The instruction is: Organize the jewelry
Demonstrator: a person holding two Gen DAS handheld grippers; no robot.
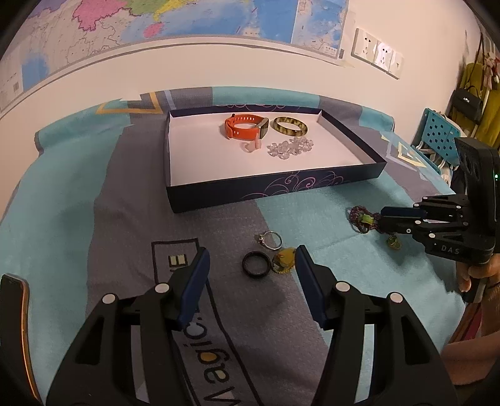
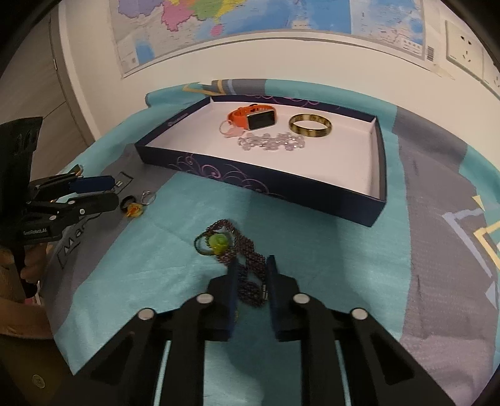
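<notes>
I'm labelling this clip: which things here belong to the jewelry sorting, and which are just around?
Job: box, orange watch, bangle, crystal bracelet, beaded necklace, silver ring, black ring, amber pendant.
Around: wall map, sockets, blue chair.

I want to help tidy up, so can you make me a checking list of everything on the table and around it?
Surface: teal and grey cloth covering the table.
Job's things: navy box holds an orange watch, a mottled bangle, clear beads and a small pink piece. Outside on the cloth: silver ring, black ring, yellow pendant, dark chain necklace with green bead.
Clutter: nothing seen.
Grippers: left gripper open, fingers either side of the rings and pendant; right gripper fingers around the necklace chain, closure unclear.
Cables: nothing seen.
Surroundings: wall map, sockets, blue chair.
</notes>
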